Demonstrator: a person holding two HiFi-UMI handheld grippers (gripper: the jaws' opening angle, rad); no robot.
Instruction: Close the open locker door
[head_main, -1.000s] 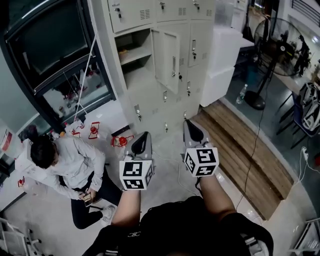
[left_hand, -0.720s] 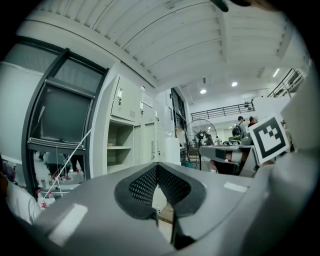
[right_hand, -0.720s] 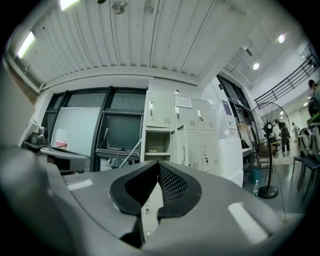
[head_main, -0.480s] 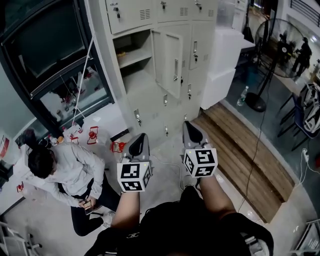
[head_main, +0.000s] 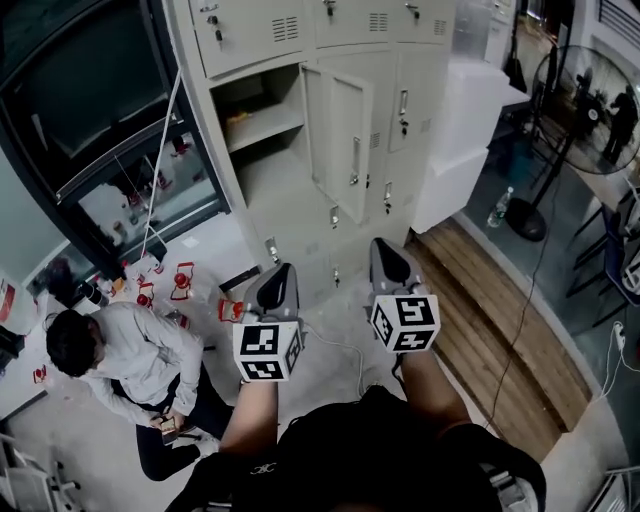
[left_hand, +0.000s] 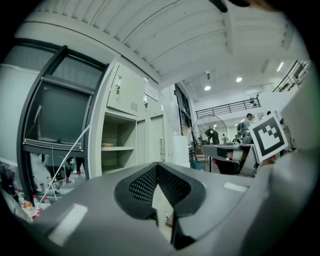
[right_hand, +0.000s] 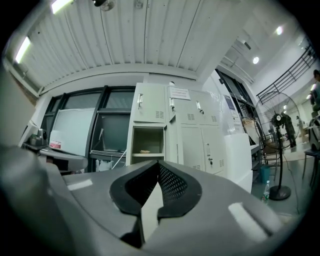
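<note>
A bank of pale grey lockers (head_main: 300, 30) stands ahead. One compartment (head_main: 262, 115) is open, with a shelf inside, and its door (head_main: 347, 140) swings out toward me with the handle on its near edge. Both grippers are held level, side by side, pointing at the lockers from a distance. The left gripper (head_main: 279, 283) is shut and empty, and so is the right gripper (head_main: 389, 262). In the left gripper view the open compartment (left_hand: 118, 150) lies beyond the closed tips (left_hand: 157, 166). The right gripper view shows the compartment (right_hand: 148, 141) above its tips (right_hand: 159, 165).
A person (head_main: 135, 360) sits on the floor at the lower left, near small red items (head_main: 186, 280). A white cable (head_main: 345, 350) lies on the floor. A wooden platform (head_main: 490, 310), white boxes (head_main: 465, 120) and a standing fan (head_main: 585, 95) are to the right. A dark glass cabinet (head_main: 90, 110) stands left.
Both grippers have moved forward toward the lockers together. The lockers and open door look nearer, and the seated person has slid toward the lower left of the head view.
</note>
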